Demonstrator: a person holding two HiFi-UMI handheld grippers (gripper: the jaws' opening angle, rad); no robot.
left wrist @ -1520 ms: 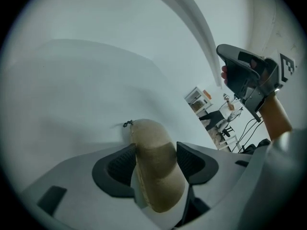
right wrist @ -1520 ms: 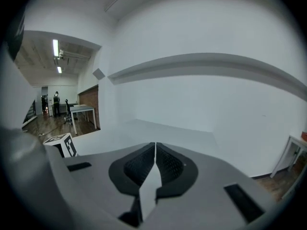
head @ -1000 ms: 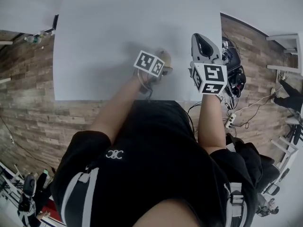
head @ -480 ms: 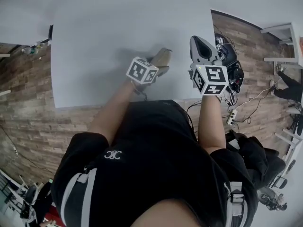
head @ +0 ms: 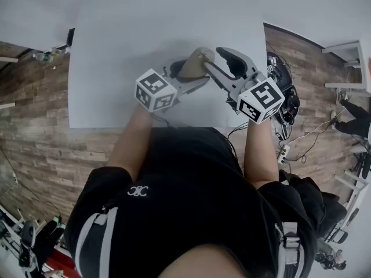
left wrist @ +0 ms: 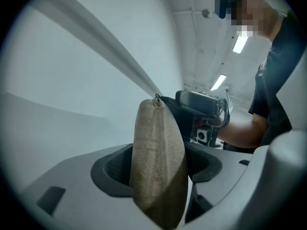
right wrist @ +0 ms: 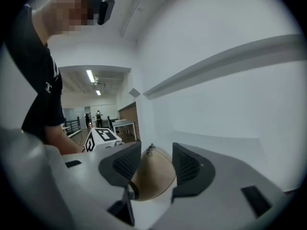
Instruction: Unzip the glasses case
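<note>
Glasses case (head: pixel 194 63) hangs above the white table (head: pixel 116 39), clamped across its sides by the left gripper (head: pixel 185 77), whose jaws have just been closing. Its long axis runs rightward, and the zipper pull (right wrist: pixel 150 149) end lies between the right gripper's (right wrist: pixel 152 164) just-opened jaws, which are not pressing on it. Both grippers point roughly level, facing each other.

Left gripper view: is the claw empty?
No, the left claw has just been closing and grips the beige glasses case between its jaws.
</note>
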